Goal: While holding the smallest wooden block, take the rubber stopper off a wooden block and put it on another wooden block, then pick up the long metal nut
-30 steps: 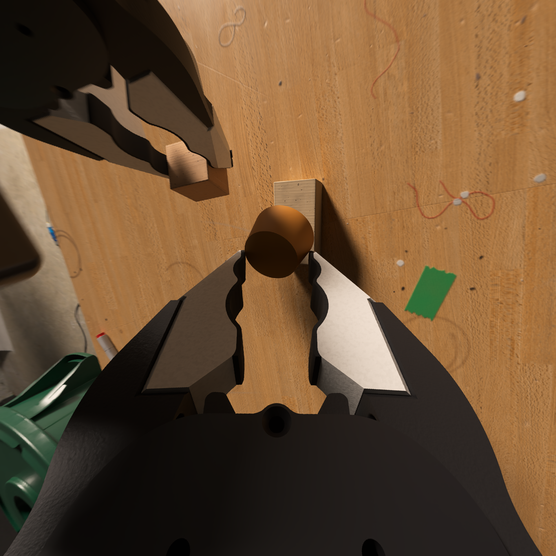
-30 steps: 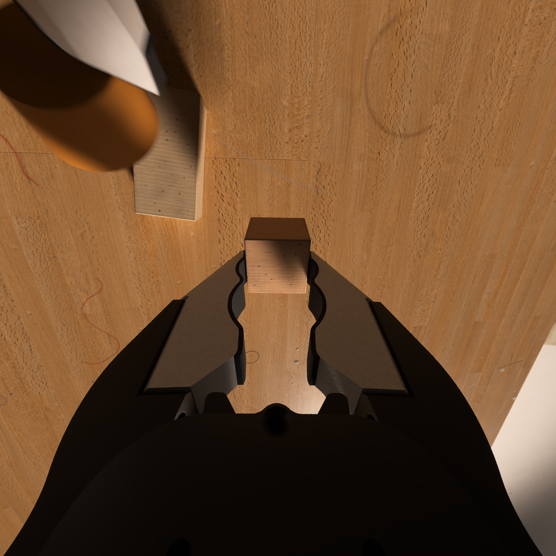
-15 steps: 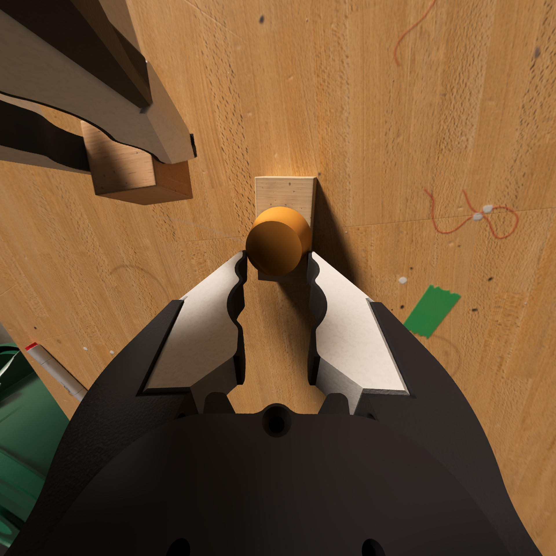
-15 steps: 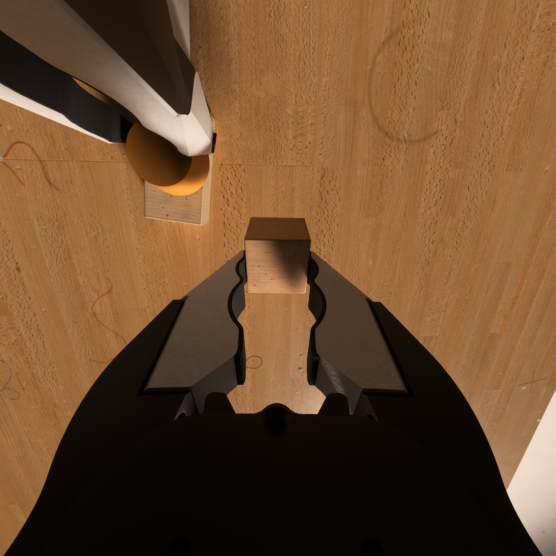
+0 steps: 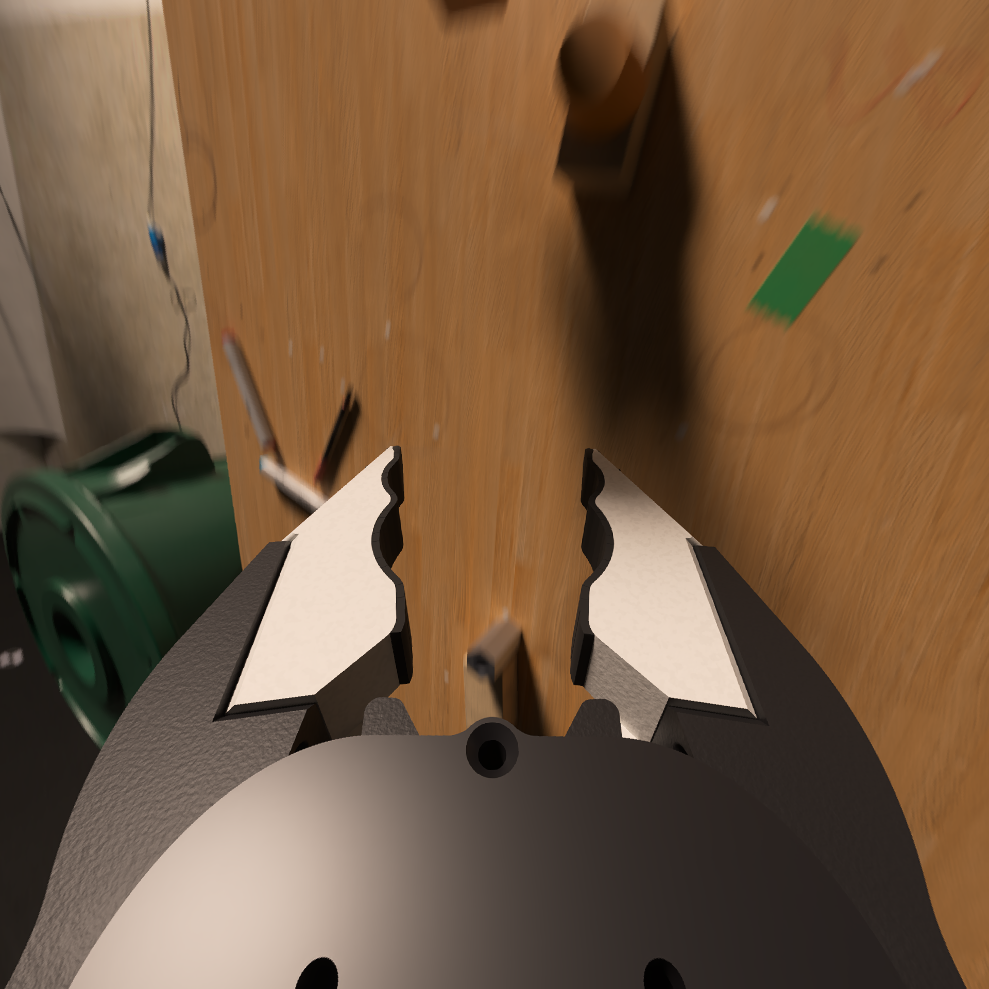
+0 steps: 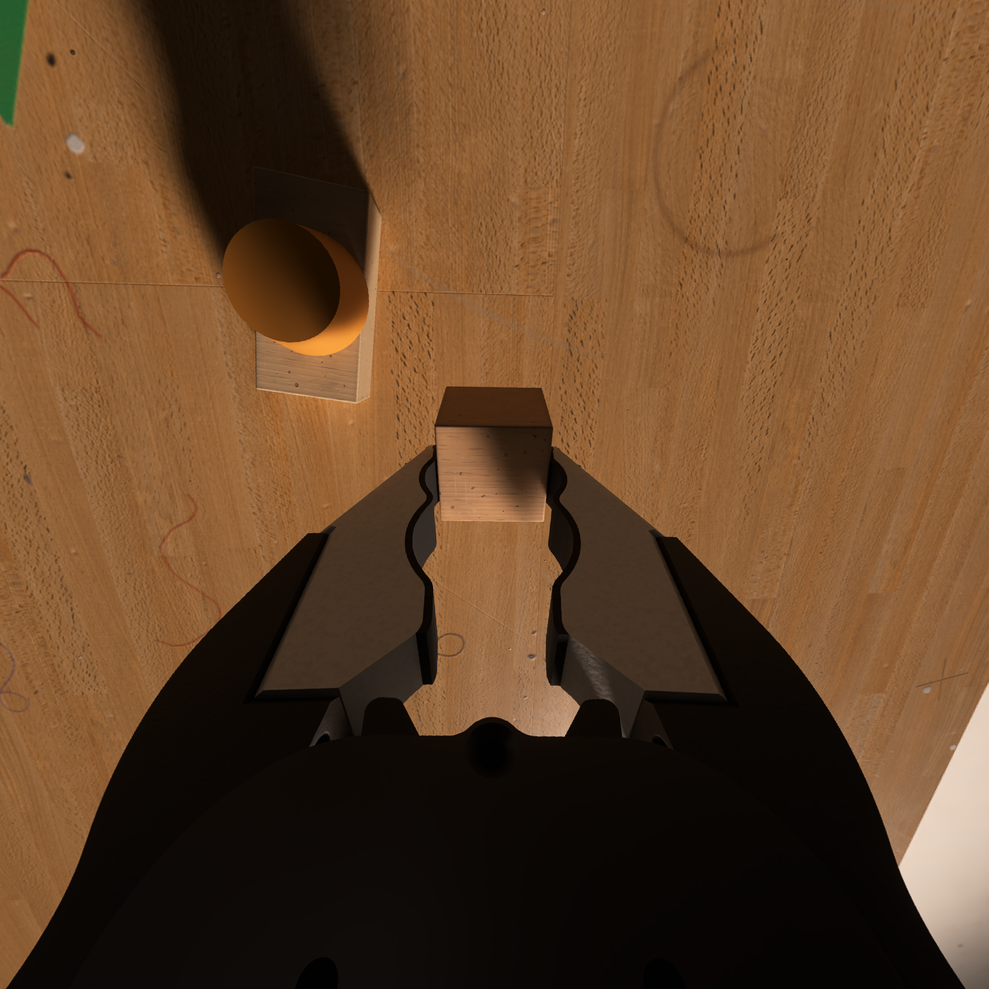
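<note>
My right gripper [image 6: 493, 455] is shut on the small wooden cube [image 6: 492, 471] and holds it above the wooden table. The orange rubber stopper [image 6: 294, 286] stands on a pale flat wooden block [image 6: 316, 369] to the upper left in the right wrist view. In the blurred left wrist view the stopper [image 5: 599, 80] on that block [image 5: 639, 128] shows at the top. My left gripper [image 5: 491, 455] is open and empty, well back from them. The long metal nut [image 5: 492, 650] lies on the table between my left fingers, close to their base.
A green tape strip [image 5: 803, 273] lies on the table at the right. A marker [image 5: 251, 390], a dark pen [image 5: 337, 436] and a white pen lie near the table's left edge [image 5: 198, 321]. A green round machine part [image 5: 107, 567] sits beyond that edge.
My left gripper has let go of the stopper, opened wider and pulled back fast, leaving the stopper on the flat block. The nut has come into view. The right gripper still holds the cube.
</note>
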Controlling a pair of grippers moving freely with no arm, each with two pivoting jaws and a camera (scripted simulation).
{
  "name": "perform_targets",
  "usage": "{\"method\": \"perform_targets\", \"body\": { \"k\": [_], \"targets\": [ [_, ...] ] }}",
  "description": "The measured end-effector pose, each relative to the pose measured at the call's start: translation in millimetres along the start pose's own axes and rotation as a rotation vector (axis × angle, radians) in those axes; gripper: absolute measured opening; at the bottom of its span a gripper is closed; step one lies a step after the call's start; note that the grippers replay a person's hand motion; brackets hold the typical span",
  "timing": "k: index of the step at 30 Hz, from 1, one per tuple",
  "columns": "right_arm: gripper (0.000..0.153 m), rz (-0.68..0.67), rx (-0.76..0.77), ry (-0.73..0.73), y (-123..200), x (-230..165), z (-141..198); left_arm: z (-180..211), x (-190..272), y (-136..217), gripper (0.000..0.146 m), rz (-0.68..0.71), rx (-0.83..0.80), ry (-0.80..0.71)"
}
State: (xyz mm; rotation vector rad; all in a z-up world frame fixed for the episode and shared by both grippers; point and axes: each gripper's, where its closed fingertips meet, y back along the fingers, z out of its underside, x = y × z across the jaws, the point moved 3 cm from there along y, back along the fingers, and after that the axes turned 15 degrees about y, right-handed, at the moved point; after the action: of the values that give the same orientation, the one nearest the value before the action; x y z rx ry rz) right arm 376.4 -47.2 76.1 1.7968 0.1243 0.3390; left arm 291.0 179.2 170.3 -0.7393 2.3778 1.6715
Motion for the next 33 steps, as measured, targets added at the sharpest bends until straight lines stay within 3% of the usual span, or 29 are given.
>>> {"method": "perform_targets", "body": {
  "k": [3, 7, 11, 16, 21, 27, 33],
  "targets": [
    [0.038, 0.001, -0.009, 0.004, 0.0, 0.0, -0.2, 68.8, -37.9, 13.9, 0.065, -0.067, -0.147, 0.091],
    [0.038, 0.004, -0.011, 0.003, -0.1, 0.1, -0.2, 135.8, -63.7, 9.2, 0.065, -0.023, -0.222, 0.222],
    [0.038, 0.008, -0.001, -0.007, -0.2, -0.2, 0.1, 171.4, -67.7, -13.1, 0.059, 0.01, -0.296, 0.154],
    [0.038, 0.003, -0.008, -0.008, -0.3, 0.0, 0.0, 184.0, -70.6, -36.3, 0.047, 0.055, -0.385, 0.045],
    [0.038, 0.003, -0.003, -0.012, -0.2, -0.2, 0.3, 197.0, -70.7, -56.2, 0.043, 0.113, -0.436, 0.031],
    [0.038, -0.001, 0.005, -0.011, -0.3, -0.3, 0.6, 201.5, -65.3, -70.8, 0.029, 0.149, -0.412, 0.049],
    [0.038, 0.001, 0.002, -0.015, -0.3, -0.6, 0.5, 192.8, -68.5, -56.5, 0.026, 0.115, -0.318, 0.104]
  ]
}}
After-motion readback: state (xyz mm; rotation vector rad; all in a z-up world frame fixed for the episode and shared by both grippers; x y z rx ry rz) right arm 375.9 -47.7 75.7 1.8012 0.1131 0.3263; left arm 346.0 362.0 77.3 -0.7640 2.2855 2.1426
